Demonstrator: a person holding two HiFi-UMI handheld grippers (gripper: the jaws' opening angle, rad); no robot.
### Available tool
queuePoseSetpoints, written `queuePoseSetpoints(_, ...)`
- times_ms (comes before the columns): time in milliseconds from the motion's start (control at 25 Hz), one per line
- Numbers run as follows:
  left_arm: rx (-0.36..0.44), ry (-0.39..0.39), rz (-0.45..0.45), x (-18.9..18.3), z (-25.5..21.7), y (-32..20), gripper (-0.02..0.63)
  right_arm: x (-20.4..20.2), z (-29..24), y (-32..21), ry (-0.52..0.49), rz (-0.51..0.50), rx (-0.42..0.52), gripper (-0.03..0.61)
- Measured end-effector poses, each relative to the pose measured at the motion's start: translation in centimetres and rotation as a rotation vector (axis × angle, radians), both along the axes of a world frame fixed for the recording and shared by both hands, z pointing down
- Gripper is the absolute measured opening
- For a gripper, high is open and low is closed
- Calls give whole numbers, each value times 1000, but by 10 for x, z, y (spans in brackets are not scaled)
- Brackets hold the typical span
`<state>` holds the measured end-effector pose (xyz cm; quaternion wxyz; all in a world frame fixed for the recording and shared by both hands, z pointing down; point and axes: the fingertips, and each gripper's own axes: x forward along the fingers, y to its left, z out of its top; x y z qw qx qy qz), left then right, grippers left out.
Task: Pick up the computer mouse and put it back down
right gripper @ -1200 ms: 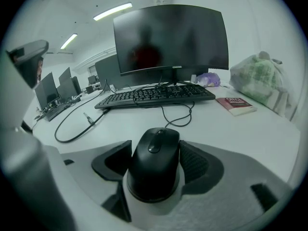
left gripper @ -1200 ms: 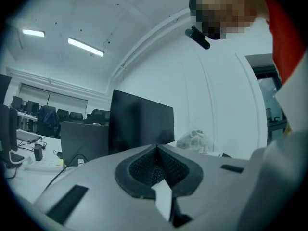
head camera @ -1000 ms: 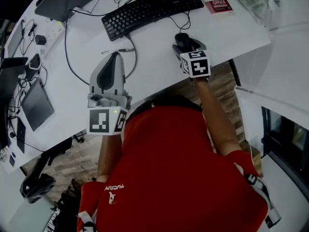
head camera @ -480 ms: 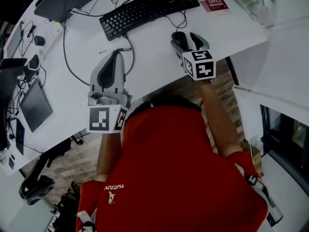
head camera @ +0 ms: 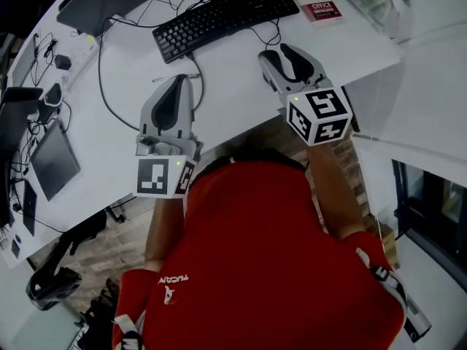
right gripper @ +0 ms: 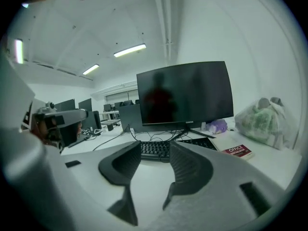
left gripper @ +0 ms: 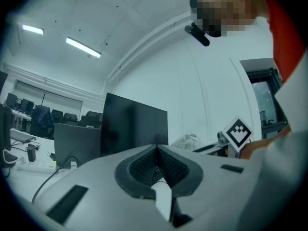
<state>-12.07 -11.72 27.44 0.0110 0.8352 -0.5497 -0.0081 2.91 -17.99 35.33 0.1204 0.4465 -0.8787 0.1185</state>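
White desk (head camera: 233, 86) noted, bearing a black keyboard (head camera: 222, 19) with a red-and-white book (head camera: 322, 10) to its right; nearer than the keyboard, left hand-held gripper (head camera: 177, 80) and right hand-held gripper (head camera: 283, 52) are grey with black pads and black-and-white square-patterned cubes; the person's shirt (head camera: 270, 254) is red.

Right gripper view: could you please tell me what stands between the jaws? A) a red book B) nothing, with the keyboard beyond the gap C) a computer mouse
B: the right gripper's jaws, which have just been closing, stand apart around empty air, and the keyboard lies further off on the desk.
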Motion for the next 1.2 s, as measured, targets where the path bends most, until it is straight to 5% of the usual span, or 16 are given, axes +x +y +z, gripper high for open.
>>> queuePoseSetpoints(440,20,11,39,10,-10,5,11,-26,-53,40,-88,-80,150,12)
queuePoseSetpoints(1200,22,23,33,3,-12,12,11,-35,-63,53,-90,-83,226,5)
